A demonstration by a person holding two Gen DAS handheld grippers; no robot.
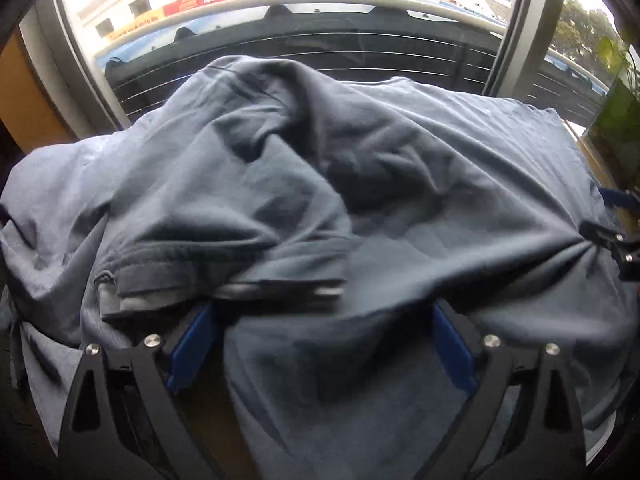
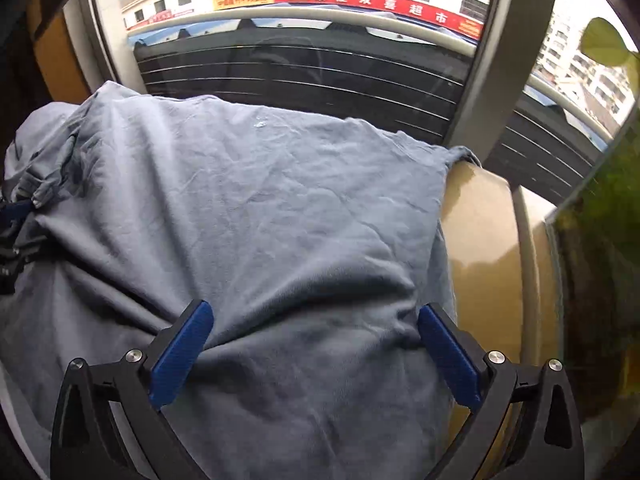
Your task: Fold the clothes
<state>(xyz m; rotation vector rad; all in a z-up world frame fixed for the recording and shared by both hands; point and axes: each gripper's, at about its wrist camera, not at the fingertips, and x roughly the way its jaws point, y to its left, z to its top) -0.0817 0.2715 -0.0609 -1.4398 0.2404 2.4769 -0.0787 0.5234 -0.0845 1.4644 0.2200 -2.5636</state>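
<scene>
Blue-padded and spread wide, the left tool (image 1: 324, 340) gapes at 6 o'clock of its own view, gripping nothing; grey cloth lies loose between the two pads without being pinched. Draped over the tool's tips is the grey T-shirt (image 1: 280, 184), its hemmed sleeve (image 1: 224, 276) lying crosswise just beyond the pads, the rest heaped in rumpled folds toward 12 o'clock. At 3 o'clock in that view, the black linkage of the right tool (image 1: 616, 240) touches a bunched pucker of the same cloth.

From the right wrist camera, the right tool (image 2: 316, 344) likewise stands fully parted at 6 o'clock, with the shirt's flatter panel (image 2: 260, 208) running up between its pads, unclamped. The garment covers most of a tan tabletop (image 2: 480, 232), bare only at 3 o'clock. Part of the left tool shows at 9 o'clock, half buried in fabric.

Beyond the cloth, at 12 o'clock, stand a window frame (image 2: 500, 60), a pale railing (image 2: 320, 14) and, across the street, a red shop sign (image 2: 380, 4). Green leaves (image 2: 600, 40) edge in at 2 o'clock.
</scene>
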